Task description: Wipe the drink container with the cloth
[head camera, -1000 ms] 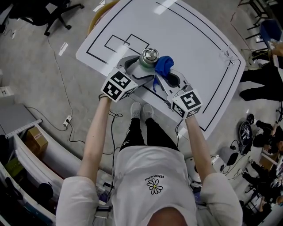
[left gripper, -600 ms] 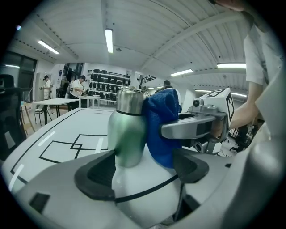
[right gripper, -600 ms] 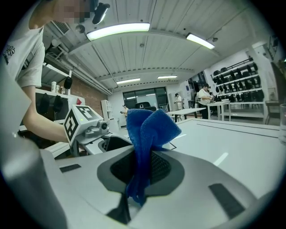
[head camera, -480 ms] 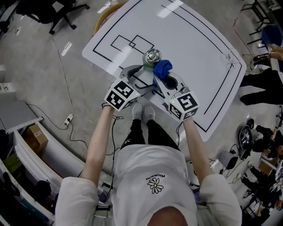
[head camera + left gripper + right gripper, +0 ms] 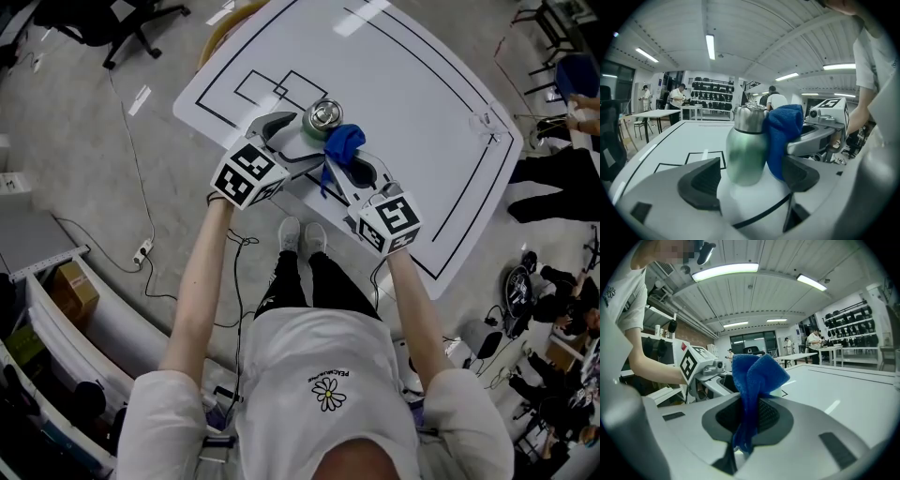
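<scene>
The right tongs (image 5: 749, 417) were clenched on the blue cloth (image 5: 757, 373), whose bunched top lay against the side of the drink container (image 5: 744, 151). The left tongs (image 5: 749, 183) stood released, pads clear of the container. Over the last second they had swung out leftward from its base, so it seemed to stand unsteadied for the wipe, though contact at the foot was hard to read. It was a rounded, pale green metal bottle with a steel neck and cap, upright on the white table (image 5: 422, 103) near the marked squares

Overhead, two low close-ups, cloth (image 5: 344, 142) shared
</scene>
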### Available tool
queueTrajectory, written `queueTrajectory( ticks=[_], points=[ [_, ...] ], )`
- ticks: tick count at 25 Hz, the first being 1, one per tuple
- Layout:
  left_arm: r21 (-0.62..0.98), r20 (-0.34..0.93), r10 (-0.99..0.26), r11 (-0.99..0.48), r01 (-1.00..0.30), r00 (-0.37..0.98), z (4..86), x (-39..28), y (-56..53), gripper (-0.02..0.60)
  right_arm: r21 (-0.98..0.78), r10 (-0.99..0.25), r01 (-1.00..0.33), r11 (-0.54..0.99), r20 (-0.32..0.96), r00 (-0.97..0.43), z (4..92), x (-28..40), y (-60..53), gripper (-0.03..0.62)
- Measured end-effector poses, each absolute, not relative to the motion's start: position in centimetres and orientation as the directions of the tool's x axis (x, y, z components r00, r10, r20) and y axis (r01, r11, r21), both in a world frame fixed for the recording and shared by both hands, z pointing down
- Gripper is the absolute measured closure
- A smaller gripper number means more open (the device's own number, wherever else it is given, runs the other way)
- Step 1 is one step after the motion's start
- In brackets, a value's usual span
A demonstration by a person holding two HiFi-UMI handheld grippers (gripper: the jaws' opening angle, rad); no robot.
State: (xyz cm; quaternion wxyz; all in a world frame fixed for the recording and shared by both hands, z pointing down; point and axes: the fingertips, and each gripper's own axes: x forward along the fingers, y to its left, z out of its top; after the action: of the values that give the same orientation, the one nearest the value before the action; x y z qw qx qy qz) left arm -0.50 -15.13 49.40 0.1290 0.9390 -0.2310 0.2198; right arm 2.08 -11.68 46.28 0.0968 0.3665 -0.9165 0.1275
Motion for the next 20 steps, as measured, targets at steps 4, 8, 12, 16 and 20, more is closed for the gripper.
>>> queueTrajectory(
  ticks=[4,8,12,16,20],
  points=[
    [0.144,0.481,-0.333,-0.882,-0.448,0.811,49.9,0.5,-15.8,0.190,-0.160,-0.653,-0.704,0.692,0.280,-0.704,46.5,2.5,-12.0,0.551],
    [0.149,0.489,-0.319,-0.887,-0.438,0.812,50.3,0.8,-15.3,0.190,-0.153,-0.646,-0.698,0.700,0.282,-0.709,46.5,2.7,-12.1,0.553],
    [0.171,0.482,-0.328,-0.874,-0.454,0.813,50.3,0.8,-14.9,0.190,-0.149,-0.656,-0.708,0.690,0.283,-0.699,46.6,2.9,-12.3,0.551],
    [0.179,0.504,-0.327,-0.866,-0.467,0.800,50.4,0.4,-13.5,0.190,-0.156,-0.672,-0.727,0.669,0.291,-0.681,46.8,3.2,-12.2,0.551],
    [0.202,0.501,-0.327,-0.856,-0.476,0.801,50.2,0.0,-12.0,0.190,-0.151,-0.663,-0.719,0.678,0.297,-0.688,46.5,2.8,-11.9,0.553]
  ],
)
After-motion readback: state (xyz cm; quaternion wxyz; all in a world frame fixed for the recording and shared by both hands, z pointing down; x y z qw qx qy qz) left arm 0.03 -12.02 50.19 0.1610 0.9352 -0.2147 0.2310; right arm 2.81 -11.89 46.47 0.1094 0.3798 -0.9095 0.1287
